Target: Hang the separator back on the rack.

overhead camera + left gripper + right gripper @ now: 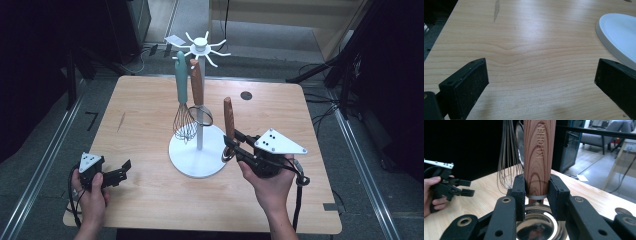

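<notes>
A recording lab or studio: a light wooden table point(150, 200) stands on grey carpet among black tripod stands point(345, 65), floor cables point(320, 112) and dark curtains, with a grey armchair point(596, 137) behind

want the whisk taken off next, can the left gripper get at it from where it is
Probably yes. The left gripper rests open on the table with bare wood between it and the whisk, which hangs on the stand's near-left side. The right gripper works on the other side.
</notes>
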`<state>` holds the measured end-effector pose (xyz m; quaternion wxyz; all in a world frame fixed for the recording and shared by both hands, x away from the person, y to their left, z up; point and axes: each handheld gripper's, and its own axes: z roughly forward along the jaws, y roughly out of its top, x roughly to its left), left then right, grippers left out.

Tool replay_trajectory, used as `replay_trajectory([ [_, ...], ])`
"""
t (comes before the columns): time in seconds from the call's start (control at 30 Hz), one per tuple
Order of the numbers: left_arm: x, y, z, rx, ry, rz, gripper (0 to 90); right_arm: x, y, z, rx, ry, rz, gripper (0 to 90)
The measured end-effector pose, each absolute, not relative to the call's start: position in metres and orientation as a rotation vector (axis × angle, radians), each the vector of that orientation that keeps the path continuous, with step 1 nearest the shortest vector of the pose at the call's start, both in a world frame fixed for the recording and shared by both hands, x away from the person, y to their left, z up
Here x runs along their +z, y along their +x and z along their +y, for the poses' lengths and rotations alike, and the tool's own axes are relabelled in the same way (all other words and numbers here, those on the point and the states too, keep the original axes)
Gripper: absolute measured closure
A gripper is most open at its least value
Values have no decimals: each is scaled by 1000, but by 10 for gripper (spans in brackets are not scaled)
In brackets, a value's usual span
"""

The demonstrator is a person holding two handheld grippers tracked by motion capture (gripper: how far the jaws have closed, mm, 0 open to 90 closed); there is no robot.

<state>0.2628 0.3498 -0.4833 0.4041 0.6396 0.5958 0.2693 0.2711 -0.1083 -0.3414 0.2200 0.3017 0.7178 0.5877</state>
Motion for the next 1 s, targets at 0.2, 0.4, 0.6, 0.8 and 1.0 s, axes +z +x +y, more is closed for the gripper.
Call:
replay_trajectory([
  [0.2,-483,263,350,680,1609,1509,0,-337,271,-104,1643,817,1980,707],
  [0.4,-484,263,350,679,1609,1512,0,-335,272,-100,1677,790,1960,707],
  [0.6,-483,263,350,677,1608,1516,0,-330,271,-95,1687,769,1942,706],
  [0.8,-484,264,351,674,1605,1521,0,-325,271,-92,1694,753,1925,707],
  [1.0,-483,264,351,676,1605,1521,0,-321,269,-88,1688,788,1874,707],
])
